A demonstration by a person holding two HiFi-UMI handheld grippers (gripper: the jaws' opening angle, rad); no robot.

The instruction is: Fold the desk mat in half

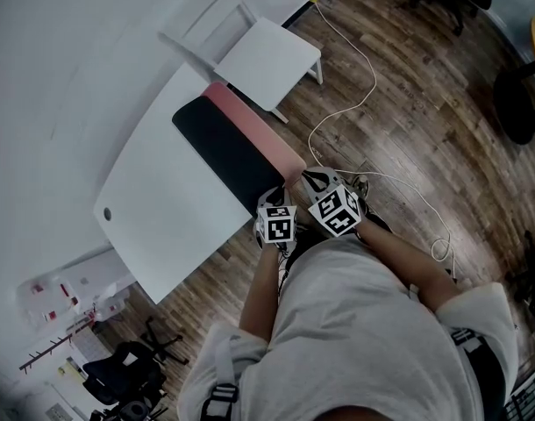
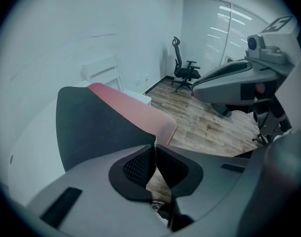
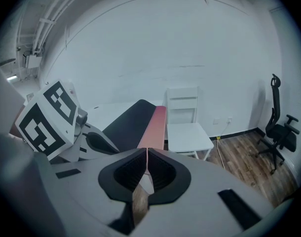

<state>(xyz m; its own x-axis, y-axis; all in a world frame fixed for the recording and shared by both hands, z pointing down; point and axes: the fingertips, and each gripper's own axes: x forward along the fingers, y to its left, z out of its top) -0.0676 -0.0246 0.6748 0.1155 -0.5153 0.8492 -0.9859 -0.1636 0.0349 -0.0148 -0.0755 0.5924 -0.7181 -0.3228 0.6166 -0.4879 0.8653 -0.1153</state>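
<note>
The desk mat lies lengthwise on the white table. Its face is black, and a pink strip shows along its right long edge, at the table's side. Both grippers are at the mat's near end. My left gripper is shut on the near edge, where a thin edge of the mat sits between the pads. My right gripper is shut on the near corner of the pink strip. In the right gripper view the left gripper's marker cube is close on the left.
A white chair stands at the table's far right. A white cable loops over the wooden floor to the right. A black office chair stands by the window, and another one is at the lower left.
</note>
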